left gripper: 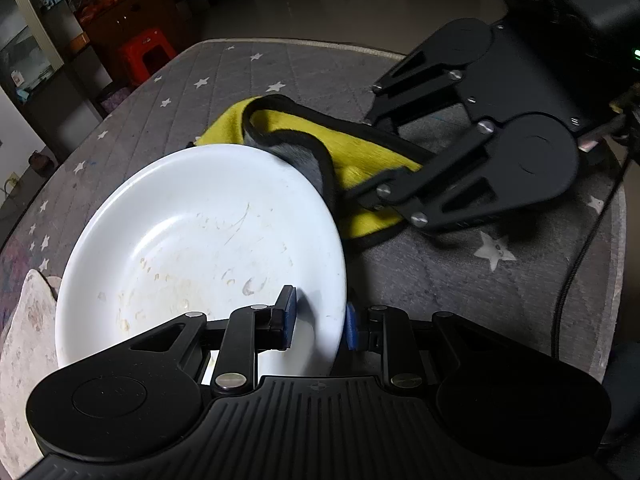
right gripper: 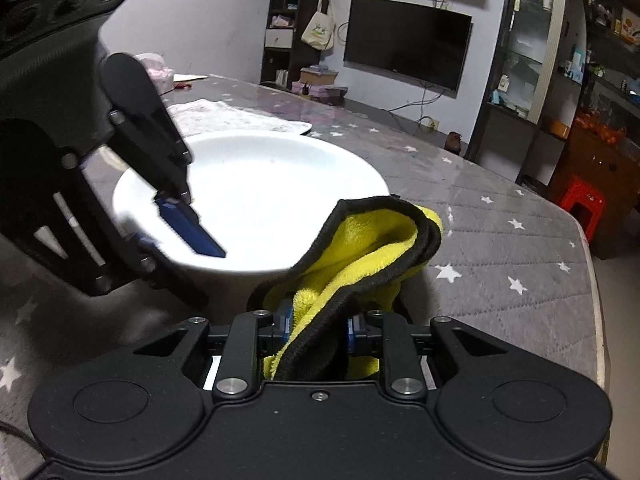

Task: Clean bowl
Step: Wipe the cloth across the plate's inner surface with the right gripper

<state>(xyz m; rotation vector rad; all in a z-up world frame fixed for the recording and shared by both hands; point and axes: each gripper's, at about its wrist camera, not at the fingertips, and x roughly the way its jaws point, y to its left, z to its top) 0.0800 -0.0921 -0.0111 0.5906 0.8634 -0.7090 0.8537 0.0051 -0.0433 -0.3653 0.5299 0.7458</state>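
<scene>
A white bowl (left gripper: 192, 240) with dried food smears inside rests on the grey star-patterned table. My left gripper (left gripper: 319, 322) is shut on its near rim, one blue pad inside the bowl and one outside. My right gripper (right gripper: 318, 330) is shut on a yellow cloth with black edging (right gripper: 360, 240), which bunches up in front of it beside the bowl (right gripper: 256, 184). In the left wrist view the cloth (left gripper: 360, 156) lies against the bowl's far right rim, with the right gripper (left gripper: 362, 196) holding it from the right. The left gripper (right gripper: 172, 228) shows at the bowl's left rim in the right wrist view.
A pale patterned mat (left gripper: 24, 340) lies under the bowl's left side. The table edge (left gripper: 320, 42) curves across the far side, with a red stool (left gripper: 146, 54) and shelves beyond. A black cable (left gripper: 576, 256) runs along the right.
</scene>
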